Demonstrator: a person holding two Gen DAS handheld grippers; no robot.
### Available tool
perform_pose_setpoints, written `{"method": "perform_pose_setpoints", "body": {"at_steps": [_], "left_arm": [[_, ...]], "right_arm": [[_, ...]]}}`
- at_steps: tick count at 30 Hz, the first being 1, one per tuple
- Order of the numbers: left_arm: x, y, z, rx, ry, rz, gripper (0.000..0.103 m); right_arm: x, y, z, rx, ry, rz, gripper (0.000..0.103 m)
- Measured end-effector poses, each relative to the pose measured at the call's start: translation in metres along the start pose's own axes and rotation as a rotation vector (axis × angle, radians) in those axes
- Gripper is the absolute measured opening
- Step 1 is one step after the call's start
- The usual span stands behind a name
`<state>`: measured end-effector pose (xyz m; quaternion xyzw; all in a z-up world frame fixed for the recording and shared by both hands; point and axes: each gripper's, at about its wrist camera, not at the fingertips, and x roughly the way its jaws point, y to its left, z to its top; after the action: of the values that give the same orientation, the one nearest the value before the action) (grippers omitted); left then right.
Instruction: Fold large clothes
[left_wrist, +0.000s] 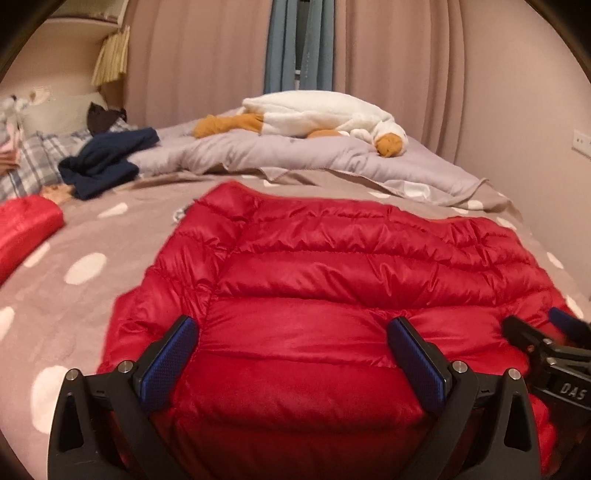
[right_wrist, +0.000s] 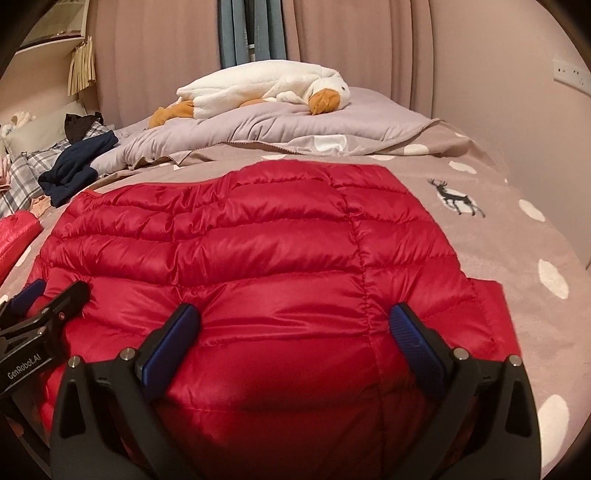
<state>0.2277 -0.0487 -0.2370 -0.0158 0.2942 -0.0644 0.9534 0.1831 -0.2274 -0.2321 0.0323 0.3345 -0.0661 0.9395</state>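
Observation:
A red quilted puffer jacket (left_wrist: 332, 266) (right_wrist: 240, 240) lies spread flat on the polka-dot bed cover (left_wrist: 92, 240) (right_wrist: 498, 240), its near edge bulging up close to both cameras. My left gripper (left_wrist: 293, 325) is open, its blue-padded fingers (left_wrist: 173, 350) straddling the jacket's near left part. My right gripper (right_wrist: 294, 312) is open too, over the near right part beside a vertical seam. Each gripper shows at the edge of the other's view: the right gripper (left_wrist: 535, 332) and the left gripper (right_wrist: 40, 295). Whether the pads touch the fabric, I cannot tell.
A white plush goose (left_wrist: 314, 114) (right_wrist: 258, 88) rests on a rumpled lilac duvet (left_wrist: 295, 155) at the far side. A navy garment (left_wrist: 107, 158) (right_wrist: 74, 166) and plaid pillows (left_wrist: 33, 158) lie far left. Another red item (left_wrist: 26, 229) sits at the left edge. Curtains and a wall stand behind.

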Motion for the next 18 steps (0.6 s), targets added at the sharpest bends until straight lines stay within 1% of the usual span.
{"method": "perform_pose_setpoints", "body": {"at_steps": [1,2,3,4,5,6,8,9,10,11,12,13,14,15,16,18], "left_arm": [[-0.004,-0.001,0.002,0.004,-0.007,0.002,0.099],[-0.009,-0.001,0.004,0.004,-0.016,-0.014,0.091],[-0.015,-0.001,0.006,-0.003,-0.027,-0.031,0.081],[-0.018,0.001,0.008,-0.014,-0.033,-0.036,0.076],[-0.023,0.003,0.011,-0.038,-0.038,-0.033,0.065],[-0.026,0.006,0.013,-0.059,-0.041,-0.031,0.053],[-0.036,0.009,0.017,-0.085,-0.065,-0.049,0.041],[-0.04,0.008,0.017,-0.076,-0.079,-0.051,0.038],[-0.041,0.005,0.017,-0.061,-0.097,-0.04,0.038],[-0.039,0.004,0.016,-0.05,-0.102,-0.019,0.036],[-0.035,0.004,0.014,-0.048,-0.084,0.0,0.033],[-0.026,0.005,0.012,-0.054,-0.047,0.017,0.031],[-0.016,0.007,0.009,-0.07,-0.012,0.018,0.029],[-0.01,0.008,0.005,-0.081,-0.003,0.015,0.029],[-0.005,0.007,0.0,-0.074,-0.012,0.027,0.029],[0.002,-0.002,-0.006,-0.027,-0.007,0.069,0.029]], "right_arm": [[-0.006,0.001,0.001,0.001,-0.009,-0.005,0.098],[-0.012,0.001,0.003,0.006,-0.022,-0.002,0.093],[-0.017,0.0,0.004,0.014,-0.034,0.003,0.09],[-0.022,-0.002,0.004,0.026,-0.045,0.008,0.085],[-0.03,-0.005,0.006,0.05,-0.064,0.024,0.076],[-0.036,-0.007,0.006,0.068,-0.083,0.047,0.072],[-0.048,-0.012,0.008,0.11,-0.122,0.106,0.052],[-0.051,-0.012,0.009,0.117,-0.132,0.115,0.046],[-0.054,-0.011,0.009,0.119,-0.143,0.118,0.037],[-0.054,-0.009,0.007,0.114,-0.143,0.104,0.032],[-0.051,-0.008,0.005,0.112,-0.127,0.084,0.029],[-0.045,-0.007,0.003,0.113,-0.098,0.06,0.022],[-0.036,-0.009,0.001,0.118,-0.058,0.043,0.017],[-0.028,-0.011,-0.002,0.127,-0.027,0.035,0.014],[-0.022,-0.013,-0.003,0.133,-0.008,0.029,0.011],[-0.015,-0.016,-0.005,0.143,0.021,0.033,0.01]]}}
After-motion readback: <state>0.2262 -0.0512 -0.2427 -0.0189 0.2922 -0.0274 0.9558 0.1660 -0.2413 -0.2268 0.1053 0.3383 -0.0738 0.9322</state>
